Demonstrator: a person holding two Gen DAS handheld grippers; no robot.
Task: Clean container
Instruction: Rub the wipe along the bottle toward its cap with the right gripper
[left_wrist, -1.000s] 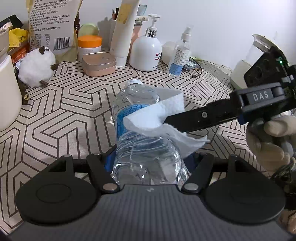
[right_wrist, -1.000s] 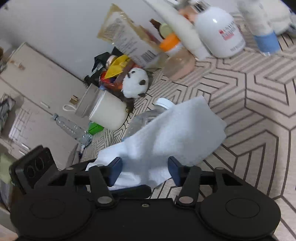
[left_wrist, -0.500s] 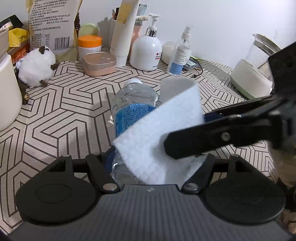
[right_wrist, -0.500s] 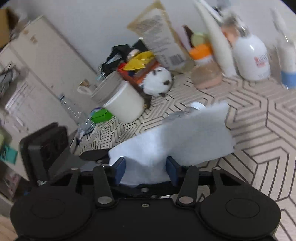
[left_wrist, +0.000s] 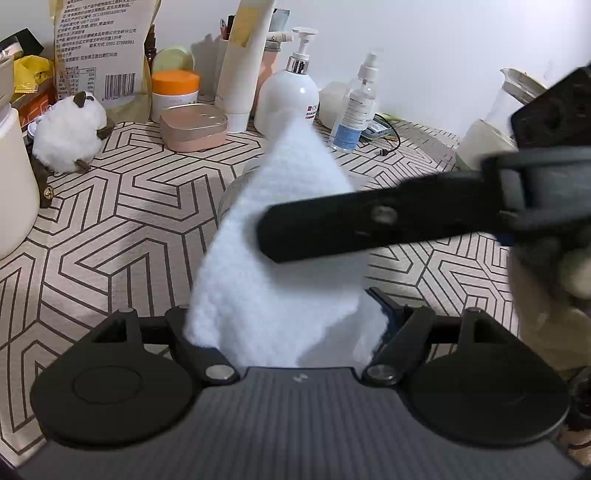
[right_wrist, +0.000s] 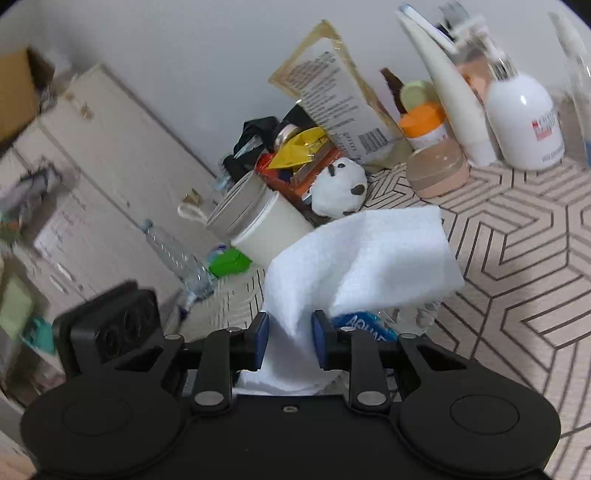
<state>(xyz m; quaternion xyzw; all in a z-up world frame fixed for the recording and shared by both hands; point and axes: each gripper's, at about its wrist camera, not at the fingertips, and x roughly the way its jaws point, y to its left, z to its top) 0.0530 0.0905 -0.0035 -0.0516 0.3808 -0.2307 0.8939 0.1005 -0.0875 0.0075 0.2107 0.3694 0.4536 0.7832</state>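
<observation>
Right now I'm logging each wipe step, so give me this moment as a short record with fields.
left tongs: hold the bottle, mostly hidden behind the cloth
right tongs: shut on the cloth
cloth: white, draped over the bottle
bottle: clear, blue label
surface: patterned table
behind: pump bottle, spray bottle, orange-lid jar, plush

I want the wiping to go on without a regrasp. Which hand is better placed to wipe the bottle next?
Probably the right: the right tongs are shut on the white cloth, which hangs over the bottle. The left tongs appear to hold the bottle, mostly hidden behind the cloth.
</observation>
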